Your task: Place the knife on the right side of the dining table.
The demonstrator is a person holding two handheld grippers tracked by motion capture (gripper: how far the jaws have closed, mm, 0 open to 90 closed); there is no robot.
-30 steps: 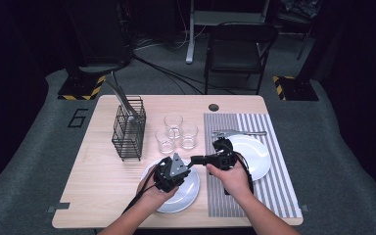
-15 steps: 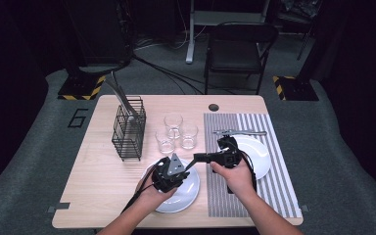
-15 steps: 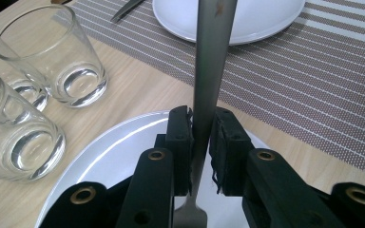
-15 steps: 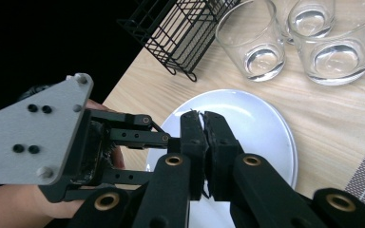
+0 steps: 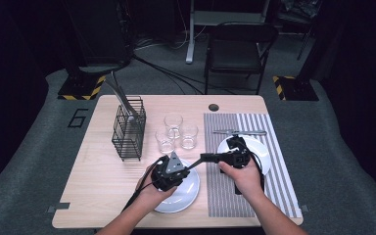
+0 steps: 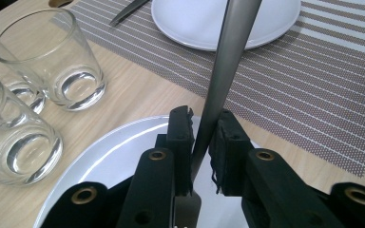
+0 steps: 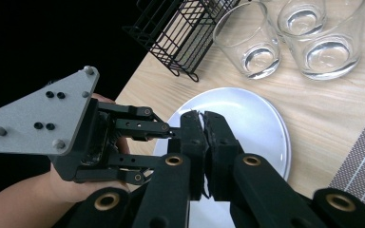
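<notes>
A grey metal utensil (image 6: 228, 57) runs between the jaws of my left gripper (image 6: 202, 116), which stand slightly apart around it over a white plate (image 6: 114, 147). In the high view the left gripper (image 5: 186, 169) sits over that plate (image 5: 186, 196) near the table's front. The utensil (image 5: 195, 163) slants up and right to my right gripper (image 5: 203, 157). The right gripper (image 7: 203, 116) has its jaws pressed together, pointing at the left gripper (image 7: 168, 142); the handle is hidden behind them in the right gripper view.
Three clear glasses (image 5: 175, 125) stand behind the plate. A black wire rack (image 5: 127, 134) holding cutlery (image 5: 120, 95) is at the left. A striped mat (image 5: 235, 196) on the right carries a second white plate (image 5: 262, 152) and more cutlery (image 5: 240, 132).
My right gripper has shifted a little to the right, away from the left gripper. The left hand has stayed over the plate.
</notes>
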